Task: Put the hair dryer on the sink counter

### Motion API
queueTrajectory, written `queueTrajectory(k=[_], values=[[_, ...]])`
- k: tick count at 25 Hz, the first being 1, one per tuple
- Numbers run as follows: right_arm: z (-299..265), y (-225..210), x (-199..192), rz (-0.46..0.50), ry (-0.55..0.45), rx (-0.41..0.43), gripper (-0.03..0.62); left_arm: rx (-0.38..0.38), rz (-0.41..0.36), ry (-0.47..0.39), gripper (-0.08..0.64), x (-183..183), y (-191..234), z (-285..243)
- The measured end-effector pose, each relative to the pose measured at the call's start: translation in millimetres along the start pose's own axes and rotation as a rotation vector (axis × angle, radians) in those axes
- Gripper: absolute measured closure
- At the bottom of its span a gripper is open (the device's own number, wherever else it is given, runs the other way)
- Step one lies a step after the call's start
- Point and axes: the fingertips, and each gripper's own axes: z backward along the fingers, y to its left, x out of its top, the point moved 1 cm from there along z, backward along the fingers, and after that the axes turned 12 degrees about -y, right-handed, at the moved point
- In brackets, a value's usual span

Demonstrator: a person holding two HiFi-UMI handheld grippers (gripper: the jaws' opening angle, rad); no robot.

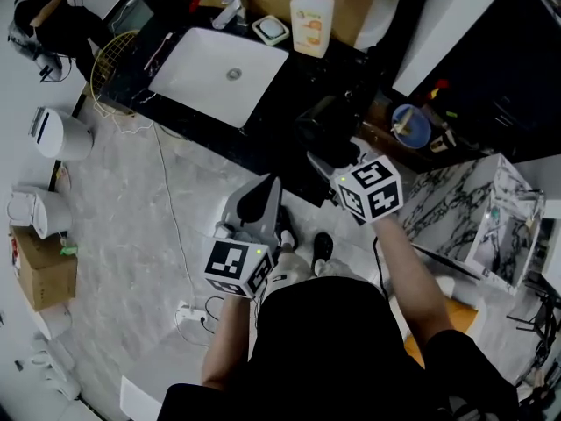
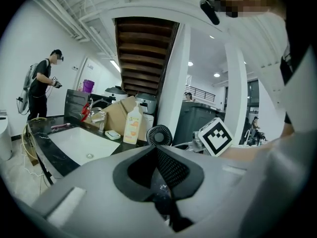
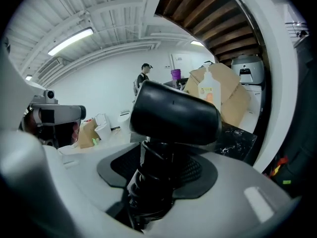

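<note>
**Hair dryer (image 3: 173, 114) clamped in right gripper (image 3: 158, 180)**

The jaws are clenched on the black handle, and its lower end is buried between the pads. The left gripper (image 1: 261, 202) is closed on nothing. From above, the dryer melts into the black sink counter (image 1: 273, 144), so I cannot tell whether it touches. A white basin (image 1: 210, 77) and a soap bottle (image 1: 312, 14) sit further along, above the marble floor (image 1: 131, 235).

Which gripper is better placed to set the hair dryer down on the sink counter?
Right: the right gripper is shut on the hair dryer near the counter; the left gripper holds nothing.
</note>
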Motion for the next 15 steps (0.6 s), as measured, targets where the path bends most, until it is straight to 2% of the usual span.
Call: queueTrajectory(k=[5, 15], values=[[-22.4, -9.7, -7.7, -0.001, 0.051, -0.035, 0.374, -0.047, 0.019, 0.052, 0.561, -7.3, 17.3, -15.0], [-58.8, -27.7, -27.6, -0.032, 0.138, -0.085, 0.374, -0.102, 0.032, 0.081, 0.560, -19.1, 46.5, -35.0]])
